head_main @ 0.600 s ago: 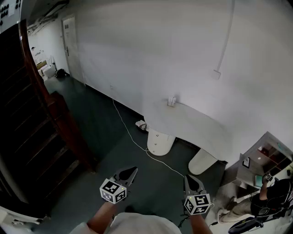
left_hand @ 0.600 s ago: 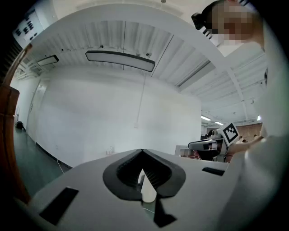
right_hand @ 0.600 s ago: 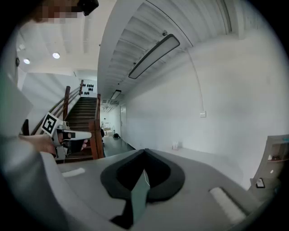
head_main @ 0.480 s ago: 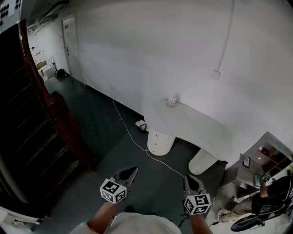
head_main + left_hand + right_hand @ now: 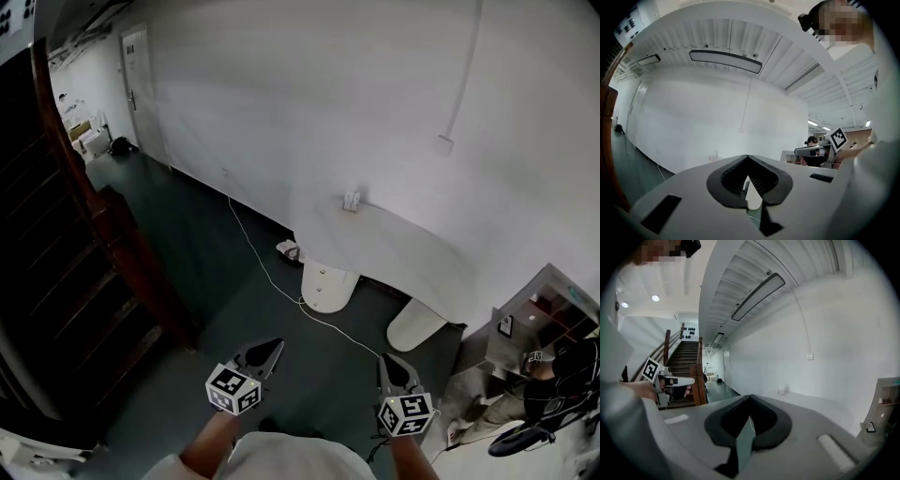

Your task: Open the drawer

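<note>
Here, left gripper, right gripper: closed.

Dim, desaturated head view; ceiling strip light glows; fisheye edges vignetted black.

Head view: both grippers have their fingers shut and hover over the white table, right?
No. The left gripper and right gripper do have fingers shut, but the head view shows them over the dark floor, short of the white table.
</note>
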